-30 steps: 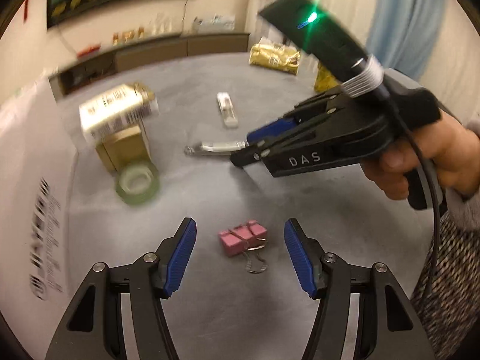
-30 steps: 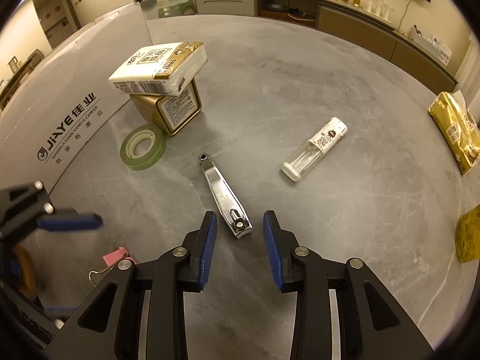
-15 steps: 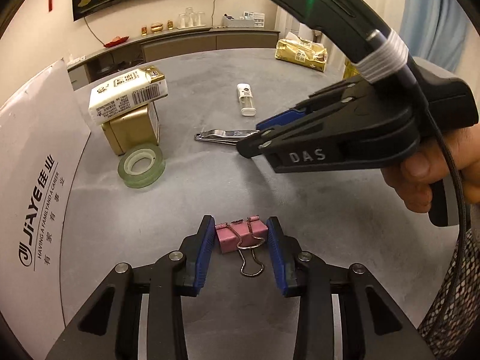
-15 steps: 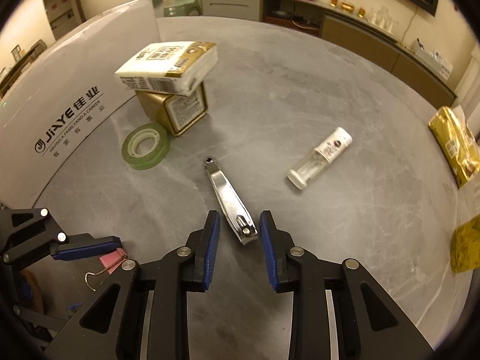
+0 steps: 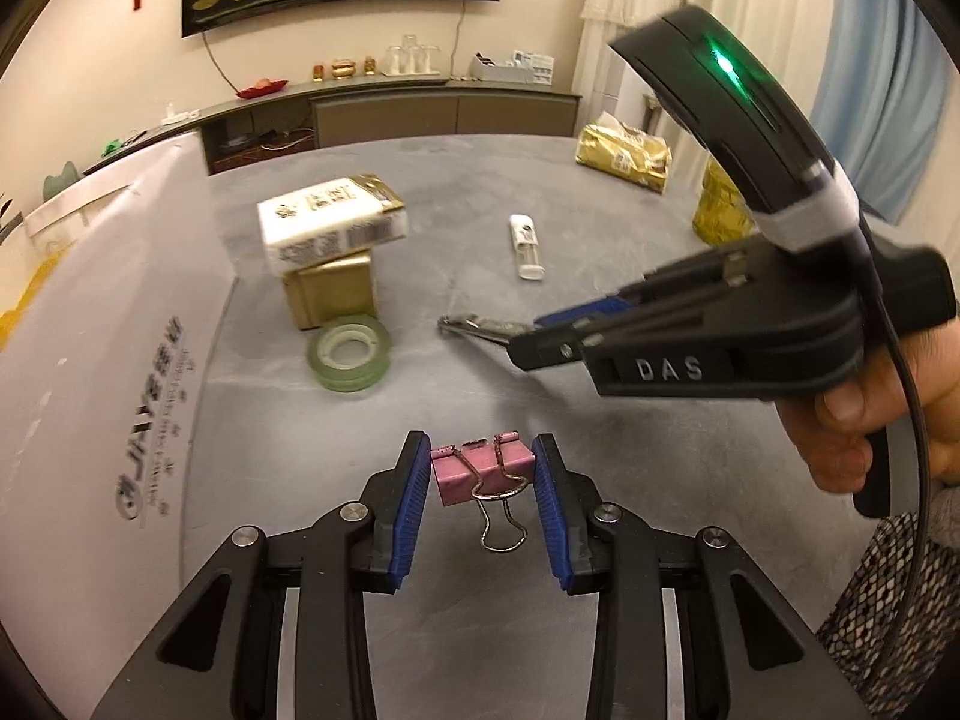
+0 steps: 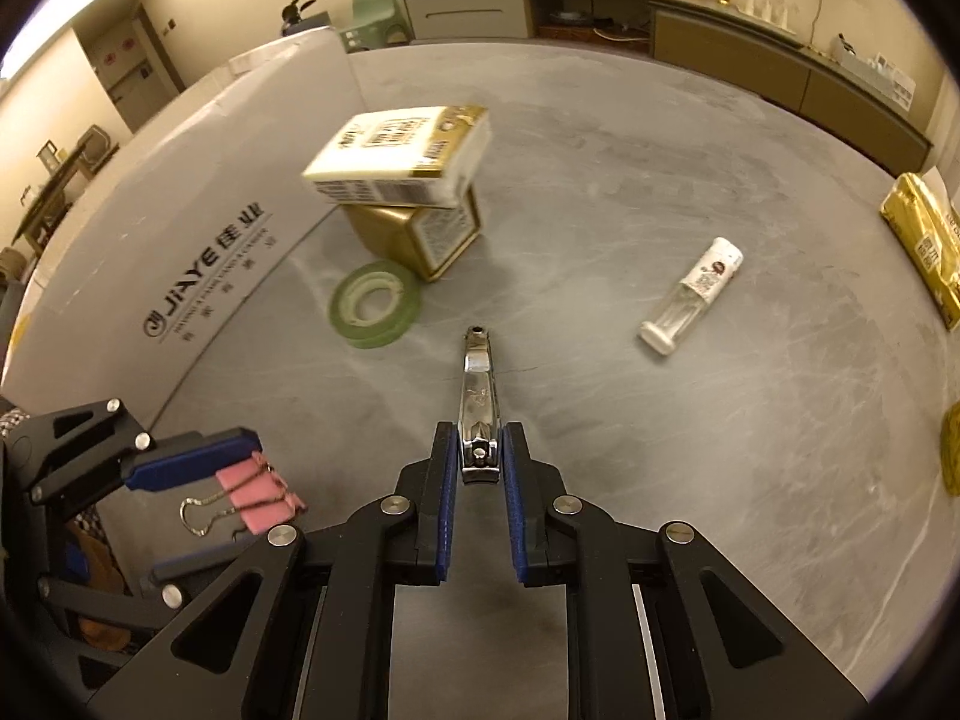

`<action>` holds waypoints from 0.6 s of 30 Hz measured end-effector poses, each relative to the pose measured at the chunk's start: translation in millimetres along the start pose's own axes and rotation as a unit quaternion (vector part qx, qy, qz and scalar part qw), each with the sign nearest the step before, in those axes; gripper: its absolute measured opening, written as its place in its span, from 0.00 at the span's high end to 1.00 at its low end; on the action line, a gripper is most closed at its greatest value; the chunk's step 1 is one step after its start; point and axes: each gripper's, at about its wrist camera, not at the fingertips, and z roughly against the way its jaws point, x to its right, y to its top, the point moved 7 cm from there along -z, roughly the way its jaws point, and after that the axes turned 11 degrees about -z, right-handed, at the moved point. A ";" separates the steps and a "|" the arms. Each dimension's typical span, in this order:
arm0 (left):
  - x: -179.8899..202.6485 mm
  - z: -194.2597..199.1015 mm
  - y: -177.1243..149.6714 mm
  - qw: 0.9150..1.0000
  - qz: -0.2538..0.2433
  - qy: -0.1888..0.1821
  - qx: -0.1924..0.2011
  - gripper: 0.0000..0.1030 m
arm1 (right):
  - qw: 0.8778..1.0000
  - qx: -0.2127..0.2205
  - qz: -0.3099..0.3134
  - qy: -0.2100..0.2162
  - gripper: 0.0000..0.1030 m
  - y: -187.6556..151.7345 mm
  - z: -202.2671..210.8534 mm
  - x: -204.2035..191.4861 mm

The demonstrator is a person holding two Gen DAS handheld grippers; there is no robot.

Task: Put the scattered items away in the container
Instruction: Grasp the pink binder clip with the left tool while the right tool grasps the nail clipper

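A: Over the last second both tools closed in. Left gripper (image 5: 482, 483) went from spread wide to pinching the pink binder clip (image 5: 483, 471) by its ends. Right gripper (image 6: 478, 468) narrowed onto the nail clipper (image 6: 478, 405), pads against its sides.

B: Lifted?

A: Couldn't tell; both items looked at table (image 6: 660, 180) level. My read: 2 grasps done, carry comes next.

B: Container?

A: Probably the white box (image 6: 198, 192) on the left, just beside the tape roll (image 6: 375, 303). Interior was hidden in both views.

B: View differences?

A: Only the right wrist showed the nail clipper grip. Only the left wrist showed the person's hand (image 5: 864, 414) on the right tool.
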 end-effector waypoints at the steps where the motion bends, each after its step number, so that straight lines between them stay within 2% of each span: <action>1: -1.3 3.1 -0.3 1.000 0.001 0.001 0.001 0.65 | 1.000 0.000 0.000 0.002 0.85 -1.6 1.7 -3.4; 10: -10.8 29.1 1.8 1.000 0.009 0.007 0.019 0.65 | 1.000 0.016 -0.002 0.013 0.86 -14.6 15.9 -31.4; 18: -15.3 48.0 1.3 0.999 0.012 0.010 0.029 0.65 | 0.999 0.023 -0.015 0.016 0.86 -21.6 20.6 -38.2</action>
